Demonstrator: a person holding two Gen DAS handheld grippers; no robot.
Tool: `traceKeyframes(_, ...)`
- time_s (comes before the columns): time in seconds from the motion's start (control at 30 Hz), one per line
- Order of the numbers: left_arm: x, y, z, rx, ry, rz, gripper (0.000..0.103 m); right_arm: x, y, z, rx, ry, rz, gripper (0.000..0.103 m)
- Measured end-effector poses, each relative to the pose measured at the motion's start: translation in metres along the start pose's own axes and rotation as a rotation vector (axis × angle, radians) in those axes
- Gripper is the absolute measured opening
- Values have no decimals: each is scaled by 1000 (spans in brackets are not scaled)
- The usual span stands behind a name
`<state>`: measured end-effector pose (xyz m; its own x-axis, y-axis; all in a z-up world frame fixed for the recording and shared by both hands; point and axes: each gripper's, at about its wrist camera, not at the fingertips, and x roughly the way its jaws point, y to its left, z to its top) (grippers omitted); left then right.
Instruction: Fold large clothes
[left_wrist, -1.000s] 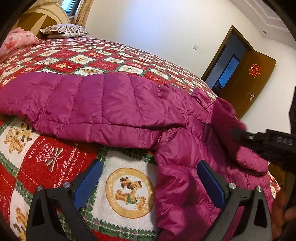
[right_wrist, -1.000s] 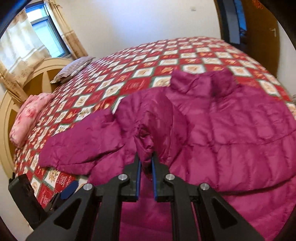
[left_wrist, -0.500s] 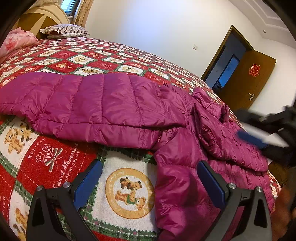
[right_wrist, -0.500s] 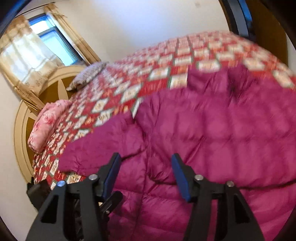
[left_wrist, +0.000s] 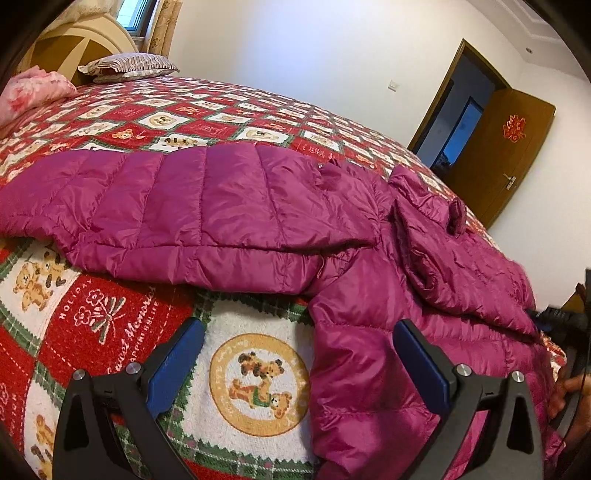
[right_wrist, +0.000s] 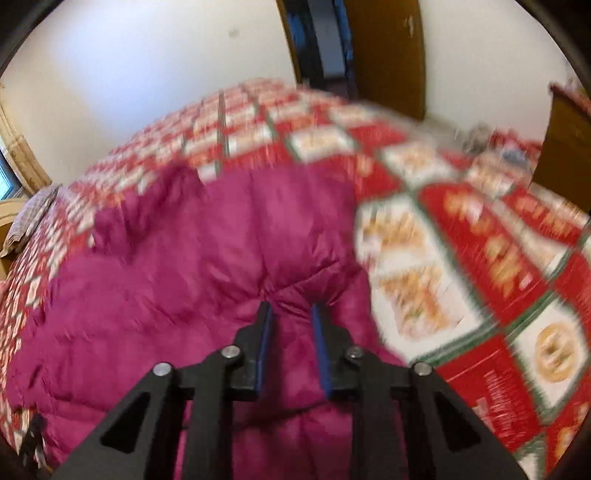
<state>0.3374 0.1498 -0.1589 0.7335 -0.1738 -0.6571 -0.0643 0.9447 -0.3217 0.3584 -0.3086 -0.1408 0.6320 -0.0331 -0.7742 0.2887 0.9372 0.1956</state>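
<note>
A magenta quilted down jacket (left_wrist: 258, 206) lies spread on the bed, one sleeve stretched to the left, the other folded across its body. My left gripper (left_wrist: 295, 354) is open and empty, low over the bedspread at the jacket's near edge, its right finger over the fabric. In the blurred right wrist view the jacket (right_wrist: 177, 295) fills the lower left. My right gripper (right_wrist: 291, 314) hovers over the jacket's right side with its jaws narrowly apart and nothing held between them.
The bed has a red, white and green teddy-bear bedspread (left_wrist: 258, 376). A striped pillow (left_wrist: 129, 68) and a pink bundle (left_wrist: 33, 90) lie by the headboard. A brown door (left_wrist: 509, 155) stands open at the right. A wooden cabinet (right_wrist: 565, 147) stands beyond the bed.
My right gripper let go of the folded sleeve, opened, swung right over the jacket's other side and narrowed its jaws. The sleeve now rests on the jacket. My left gripper stayed still.
</note>
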Motion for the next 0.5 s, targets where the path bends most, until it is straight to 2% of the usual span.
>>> traceKeyframes(0.17, 3, -6, 0, 33, 20, 49, 102, 4, 27, -14, -148, -81, -85, 27)
traceKeyframes(0.33, 2, -25, 2, 125, 61, 171, 102, 5, 20, -16, -154, -106, -83, 27)
traceKeyframes(0.4, -5, -39, 9, 150, 59, 150, 102, 3, 15, -17, -140, -116, -64, 27)
traceKeyframes(0.5, -20, -64, 33, 150, -2, 79, 102, 2, 14, -17, -133, -133, -61, 27)
